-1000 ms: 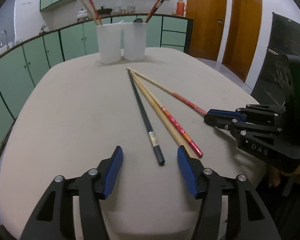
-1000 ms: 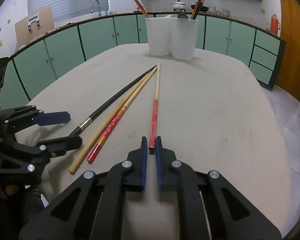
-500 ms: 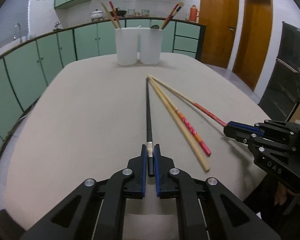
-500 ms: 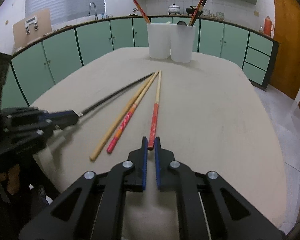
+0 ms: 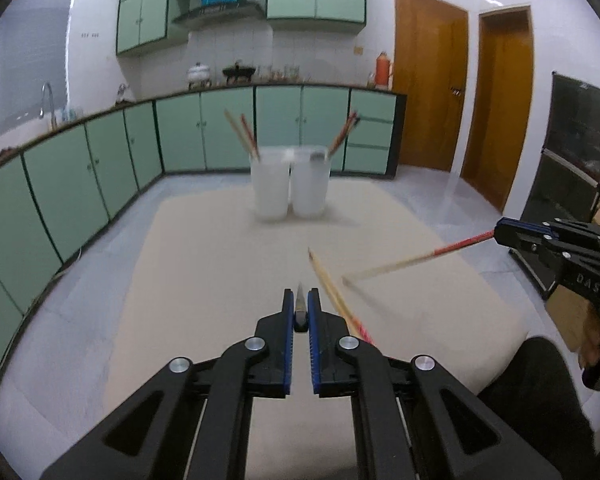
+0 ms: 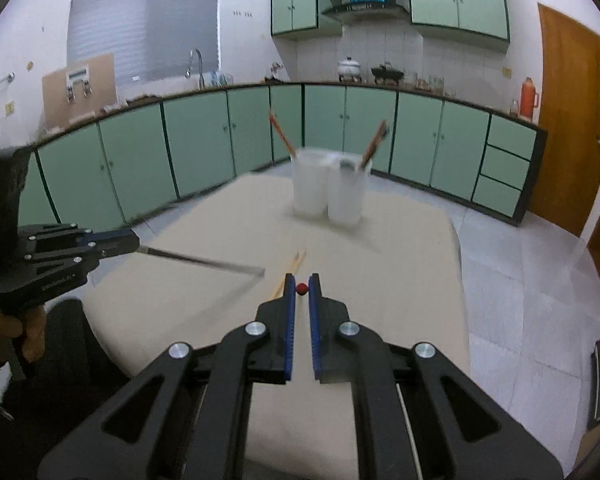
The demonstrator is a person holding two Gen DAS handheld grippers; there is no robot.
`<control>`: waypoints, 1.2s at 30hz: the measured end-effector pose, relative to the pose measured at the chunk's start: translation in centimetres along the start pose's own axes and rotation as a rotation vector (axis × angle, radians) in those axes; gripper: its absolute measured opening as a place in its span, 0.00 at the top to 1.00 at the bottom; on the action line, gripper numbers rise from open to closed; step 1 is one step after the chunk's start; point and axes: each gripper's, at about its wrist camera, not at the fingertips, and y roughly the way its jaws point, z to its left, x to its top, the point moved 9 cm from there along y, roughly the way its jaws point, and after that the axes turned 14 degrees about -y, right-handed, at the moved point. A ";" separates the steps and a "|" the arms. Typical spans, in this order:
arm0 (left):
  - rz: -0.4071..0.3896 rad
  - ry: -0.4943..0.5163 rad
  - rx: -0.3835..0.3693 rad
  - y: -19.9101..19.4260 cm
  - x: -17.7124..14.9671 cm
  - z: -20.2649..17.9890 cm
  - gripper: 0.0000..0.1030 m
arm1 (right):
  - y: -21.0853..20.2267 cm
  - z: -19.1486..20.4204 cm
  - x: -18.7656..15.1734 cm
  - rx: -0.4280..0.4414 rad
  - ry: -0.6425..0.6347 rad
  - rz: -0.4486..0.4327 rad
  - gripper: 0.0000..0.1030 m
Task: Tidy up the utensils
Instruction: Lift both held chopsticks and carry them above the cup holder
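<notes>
My left gripper (image 5: 300,296) is shut on the black chopstick (image 5: 299,305), which I see end-on, lifted above the beige table (image 5: 204,264). My right gripper (image 6: 302,280) is shut on the red-ended chopstick (image 6: 301,289), also held off the table. In the left wrist view the right gripper (image 5: 499,233) holds that chopstick (image 5: 416,258) slanting down to the left. In the right wrist view the left gripper (image 6: 134,241) holds the black chopstick (image 6: 204,261). Two chopsticks (image 5: 332,292) still lie on the table. Two white cups (image 5: 290,188) with several utensils stand at the far end.
Green cabinets (image 5: 80,184) run around behind the table, with wooden doors (image 5: 496,100) at the right. A dark cabinet (image 5: 572,160) stands right of the table. A hand (image 6: 16,332) and dark clothing (image 5: 540,392) are at the near table edge.
The left jaws closed on the black chopstick. Both grippers then rose, each lifting its chopstick off the table, and the table and cups now sit lower and farther off in both views.
</notes>
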 end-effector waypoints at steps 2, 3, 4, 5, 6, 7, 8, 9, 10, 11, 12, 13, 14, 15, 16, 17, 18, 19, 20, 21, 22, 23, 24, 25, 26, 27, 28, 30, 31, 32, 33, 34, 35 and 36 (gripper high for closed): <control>0.001 -0.002 -0.019 -0.2 1.3 -0.1 0.93 | 0.0 -0.3 1.5 0.015 -0.008 -0.011 0.95; 0.003 0.008 -0.032 -0.2 2.4 -0.2 0.93 | 0.3 -0.5 2.2 0.023 -0.016 -0.012 0.95; 0.004 0.018 -0.033 -0.1 2.9 -0.4 0.93 | 0.8 -0.7 3.2 0.027 -0.035 -0.008 0.95; 0.006 0.034 -0.033 0.2 3.8 -0.5 0.93 | 1.3 -0.8 3.8 0.035 -0.047 -0.002 0.95; 0.019 0.042 -0.037 0.7 4.4 -0.5 0.93 | 2.2 -1.1 4.7 0.043 -0.060 0.001 0.95; 0.035 0.048 -0.044 1.0 4.8 -0.7 0.93 | 2.8 -1.3 5.2 0.052 -0.065 0.008 0.95; 0.049 0.050 -0.050 1.7 5.6 -0.6 0.93 | 3.6 -1.5 5.8 0.066 -0.068 0.024 0.95; 0.063 0.051 -0.053 2.1 6.0 -0.7 0.93 | 4.4 -1.8 6.3 0.077 -0.068 0.033 0.95; 0.078 0.051 -0.061 2.6 6.6 -0.7 0.93 | 5.6 -2.3 6.9 0.092 -0.066 0.053 0.95; 0.085 0.054 -0.066 2.9 7.1 -0.7 0.93 | 6.5 -2.7 7.3 0.101 -0.060 0.074 0.95; 0.095 0.057 -0.073 3.5 7.7 -0.8 0.93 | 6.9 -2.9 7.6 0.104 -0.054 0.082 0.95; 0.101 0.055 -0.078 3.9 8.3 -0.7 0.93 | 7.7 -3.4 8.1 0.117 -0.042 0.092 0.95; 0.108 0.051 -0.080 4.4 8.8 -0.6 0.93 | 8.3 -3.9 8.5 0.130 -0.026 0.102 0.95; 0.118 0.042 -0.088 5.1 9.6 -0.5 0.93 | 8.9 -4.3 9.0 0.135 -0.013 0.114 0.95; 0.126 0.029 -0.096 5.5 10.1 -0.4 0.93 | 9.2 -4.5 9.3 0.140 -0.011 0.118 0.95; 0.135 0.016 -0.103 6.0 10.7 -0.2 0.94 | 9.4 -4.7 9.8 0.142 -0.011 0.120 0.95; 0.143 0.005 -0.106 6.6 11.4 0.0 0.94 | 9.5 -5.0 10.2 0.143 -0.012 0.121 0.95; 0.149 -0.002 -0.108 7.1 11.9 0.1 0.94 | 9.6 -5.3 10.9 0.148 -0.015 0.124 0.95; 0.161 -0.005 -0.110 7.5 12.6 0.2 0.94 | 9.7 -5.4 11.2 0.145 -0.020 0.125 0.95; 0.165 -0.009 -0.110 7.8 13.0 0.3 0.94 | 9.8 -5.7 11.9 0.140 -0.030 0.124 0.95; 0.173 -0.011 -0.112 8.1 13.5 0.3 0.94 | 9.8 -5.8 12.2 0.138 -0.035 0.125 0.95; 0.178 -0.012 -0.115 8.4 14.1 0.3 0.94 | 9.9 -6.1 12.9 0.136 -0.041 0.124 0.95; 0.178 -0.013 -0.114 8.7 15.0 0.2 0.94 | 9.9 -6.5 13.6 0.131 -0.043 0.123 0.95; 0.177 -0.016 -0.118 8.9 15.9 0.1 0.94 | 10.1 -6.9 14.2 0.127 -0.042 0.121 0.95; 0.172 -0.016 -0.121 9.0 16.8 -0.1 0.94 | 10.2 -7.4 15.2 0.125 -0.037 0.116 0.95; 0.161 -0.010 -0.122 9.1 18.1 -0.4 0.94 | 10.2 -8.0 16.3 0.121 -0.035 0.110 0.95; 0.150 -0.004 -0.123 9.2 19.2 -0.8 0.94 | 10.3 -8.6 17.3 0.115 -0.034 0.104 0.95; 0.117 0.012 -0.120 9.3 21.6 -1.5 0.94 | 10.3 -10.0 19.8 0.108 -0.019 0.081 0.95; 0.097 0.021 -0.113 9.4 22.9 -1.7 0.94 | 10.4 -10.6 20.9 0.102 -0.011 0.071 0.95; 0.084 0.023 -0.110 9.4 23.8 -2.0 0.94 | 10.4 -11.2 22.0 0.097 -0.001 0.061 0.95; 0.060 0.026 -0.106 9.4 25.3 -2.3 0.94 | 10.3 -12.2 23.7 0.089 0.015 0.042 0.95; 0.041 0.030 -0.102 9.5 26.5 -2.6 0.94 | 10.4 -12.8 24.7 0.084 0.022 0.031 0.95; 0.013 0.037 -0.099 9.6 28.0 -3.0 0.94 | 10.5 -13.5 26.0 0.075 0.028 0.018 0.95; -0.003 0.040 -0.094 9.7 29.0 -3.2 0.94 | 10.6 -14.0 26.8 0.067 0.031 0.009 0.95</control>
